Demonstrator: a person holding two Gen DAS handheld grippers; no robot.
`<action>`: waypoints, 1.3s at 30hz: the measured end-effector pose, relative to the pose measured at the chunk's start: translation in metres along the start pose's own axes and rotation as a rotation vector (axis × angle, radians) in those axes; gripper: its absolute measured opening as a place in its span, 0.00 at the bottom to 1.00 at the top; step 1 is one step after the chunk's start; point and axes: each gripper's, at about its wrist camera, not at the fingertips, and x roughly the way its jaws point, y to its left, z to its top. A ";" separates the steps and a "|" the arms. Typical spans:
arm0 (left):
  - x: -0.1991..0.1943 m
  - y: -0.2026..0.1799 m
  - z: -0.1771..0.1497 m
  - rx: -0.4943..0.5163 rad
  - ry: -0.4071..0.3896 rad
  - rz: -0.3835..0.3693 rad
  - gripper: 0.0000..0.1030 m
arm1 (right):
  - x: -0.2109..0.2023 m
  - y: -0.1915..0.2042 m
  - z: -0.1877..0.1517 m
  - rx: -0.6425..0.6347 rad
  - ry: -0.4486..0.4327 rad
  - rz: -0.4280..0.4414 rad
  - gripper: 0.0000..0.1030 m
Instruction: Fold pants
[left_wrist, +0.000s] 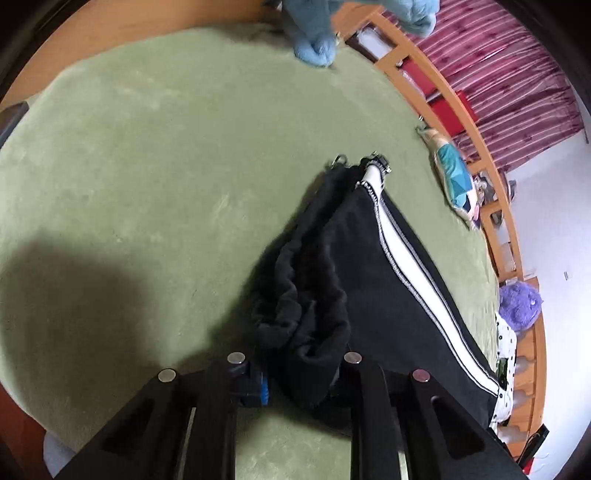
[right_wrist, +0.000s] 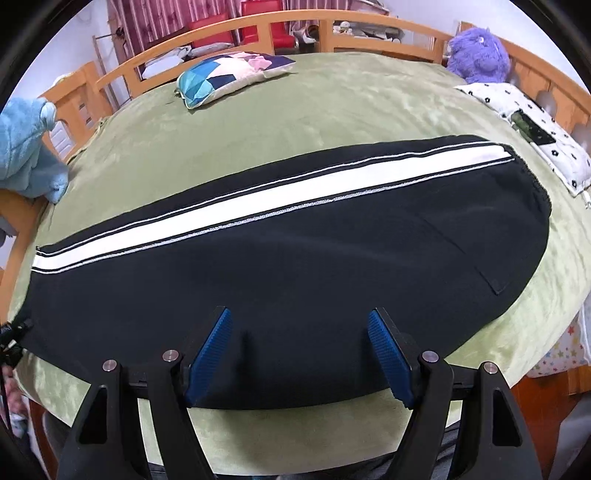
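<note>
- Left gripper (left_wrist: 295, 373) pinches the pants' (right_wrist: 295, 277) bunched hem, at the bed's (right_wrist: 332, 110) left end.
- Right gripper (right_wrist: 301, 354), spread, hovers over the near edge.
- Best lift evenly.

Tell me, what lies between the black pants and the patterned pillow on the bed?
Only bare green blanket separates the pants from the pillow, seen in the right wrist view.

Black pants (right_wrist: 295, 288) with white stripe (right_wrist: 229, 206) on green blanket (right_wrist: 332, 110).
</note>
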 end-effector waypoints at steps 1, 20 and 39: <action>0.001 -0.002 -0.002 0.017 -0.004 0.015 0.18 | -0.002 -0.002 0.000 -0.003 -0.013 -0.009 0.73; -0.041 -0.368 -0.126 0.827 -0.142 0.228 0.15 | -0.021 -0.122 -0.005 0.080 -0.112 0.114 0.73; 0.027 -0.396 -0.241 0.879 0.186 -0.033 0.72 | -0.001 -0.195 -0.017 0.185 -0.077 0.194 0.73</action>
